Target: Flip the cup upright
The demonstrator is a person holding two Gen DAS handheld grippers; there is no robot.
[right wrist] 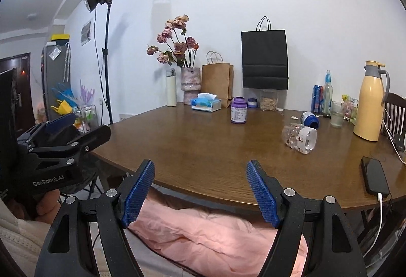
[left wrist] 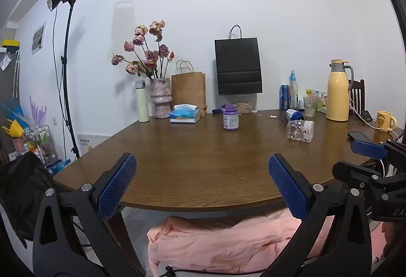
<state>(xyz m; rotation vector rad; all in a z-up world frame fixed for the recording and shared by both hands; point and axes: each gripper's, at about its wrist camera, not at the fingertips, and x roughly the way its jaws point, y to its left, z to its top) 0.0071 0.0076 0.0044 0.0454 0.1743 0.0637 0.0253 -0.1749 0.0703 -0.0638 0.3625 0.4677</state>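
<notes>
Hovering gapped: left gripper (left wrist: 203,175), right gripper (right wrist: 200,185).

The right hand-held gripper (right wrist: 200,190) sits at the near edge of the worktop (right wrist: 203,150), jaws spread wide with nothing between them. The clear cup (right wrist: 299,137) lies on its side, well apart from the gripper. A purple jar (right wrist: 238,110) stands upright behind. A phone (right wrist: 375,179) lies at right, cable attached.

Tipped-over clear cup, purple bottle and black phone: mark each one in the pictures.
Tipped-over clear cup (right wrist: 299,138), right wrist view, on the middle of its printed side wall.
Purple bottle (left wrist: 230,117), left wrist view, on its front label.
Black phone (right wrist: 375,178), right wrist view, on the middle of its dark screen.
</notes>
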